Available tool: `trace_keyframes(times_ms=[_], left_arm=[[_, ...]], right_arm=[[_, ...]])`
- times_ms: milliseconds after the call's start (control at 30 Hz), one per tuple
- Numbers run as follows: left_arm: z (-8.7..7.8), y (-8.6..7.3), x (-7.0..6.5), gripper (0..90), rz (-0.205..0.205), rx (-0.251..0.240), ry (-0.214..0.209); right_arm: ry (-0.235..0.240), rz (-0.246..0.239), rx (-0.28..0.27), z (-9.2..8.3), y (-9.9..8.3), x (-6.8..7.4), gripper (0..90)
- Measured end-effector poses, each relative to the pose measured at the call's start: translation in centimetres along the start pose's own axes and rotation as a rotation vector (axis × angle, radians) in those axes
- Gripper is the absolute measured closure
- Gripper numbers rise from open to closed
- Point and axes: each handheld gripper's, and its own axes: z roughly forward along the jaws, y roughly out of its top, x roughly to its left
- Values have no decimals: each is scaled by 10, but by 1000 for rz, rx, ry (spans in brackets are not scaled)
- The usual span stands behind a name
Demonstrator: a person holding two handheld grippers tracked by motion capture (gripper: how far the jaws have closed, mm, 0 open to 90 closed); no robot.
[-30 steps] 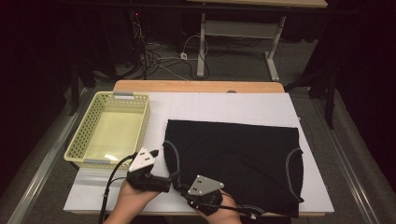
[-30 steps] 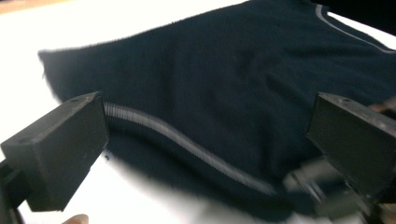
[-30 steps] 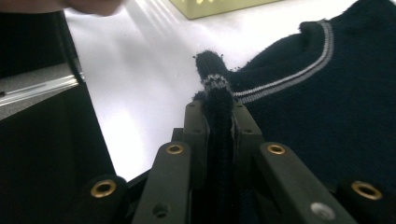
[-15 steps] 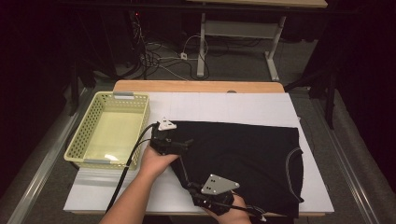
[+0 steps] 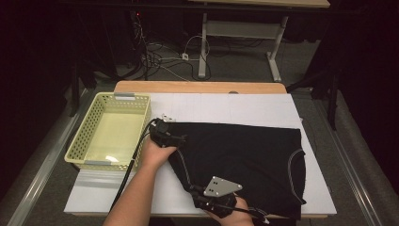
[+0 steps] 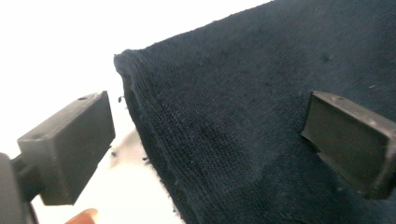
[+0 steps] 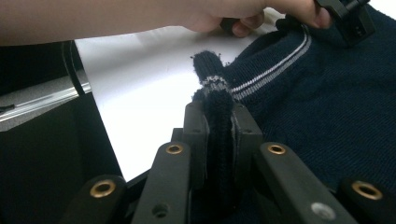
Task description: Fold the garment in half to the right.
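High view, going left to right: a pale yellow perforated basket (image 5: 112, 133) is sitting at nine o'clock on the white table (image 5: 235, 108), just beside a dark navy knit sweater (image 5: 244, 160) that is lying flat across the middle and reaching toward three o'clock. The left gripper (image 5: 175, 138) is hovering at the sweater's upper left corner, near the basket's rim, with the left hand (image 5: 157, 153) behind it. In the left gripper view its jaws are standing wide apart, one over bare table, one over the knit, the sweater's corner (image 6: 128, 63) lying between them unpressed. Toward six o'clock the right gripper (image 5: 200, 192), under its grey plate, is sitting at the sweater's near edge. In the right gripper view its jaws are clamping a bunched fold of the sweater's hem (image 7: 215, 105), where pale stripes are showing.
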Motion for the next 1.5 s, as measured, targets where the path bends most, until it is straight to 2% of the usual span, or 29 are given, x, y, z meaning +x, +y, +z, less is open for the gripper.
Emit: trace_keyframes(times_ms=[67, 200, 333, 467, 567, 633, 800, 967, 1067, 1167, 1233, 1300, 1500], left_arm=[[1, 1, 1, 63, -7, 13, -22], [-1, 1, 3, 181, -32, 2, -19], [-4, -3, 6, 399, -66, -31, -13], [-5, -4, 5, 561, -49, -43, -34], [-5, -4, 2, 685, -22, -52, -60], [-5, -4, -1, 738, -25, -53, -59], [-10, 0, -8, 772, -20, -64, -42], [-23, 7, -11, 781, -45, -112, -76], [-34, 12, -15, 781, -17, -121, -70], [-47, 20, -18, 780, -21, -148, -66], [-56, 25, -19, 781, -10, -147, -47], [-62, 29, -19, 782, -6, -125, -22], [-79, 27, -11, 812, -6, -121, 29]], right_arm=[[2, -1, 2, 1, 0, 1, 811], [4, -4, 3, 2, 0, 1, 810], [4, -6, 5, 2, 0, 2, 810], [5, -7, 6, 2, 0, 2, 810], [3, -4, 4, 2, 0, 2, 810], [7, -9, 3, 1, 1, 2, 810], [2, -11, -6, -3, 3, 2, 810], [-2, -14, -41, -13, 10, 3, 811], [-2, -21, -66, -19, 16, 5, 811], [-5, -29, -90, -25, 21, 8, 811], [-5, -37, -103, -28, 24, 10, 811], [1, -46, -115, -29, 27, 12, 812], [28, -75, -136, -27, 35, 23, 812]])
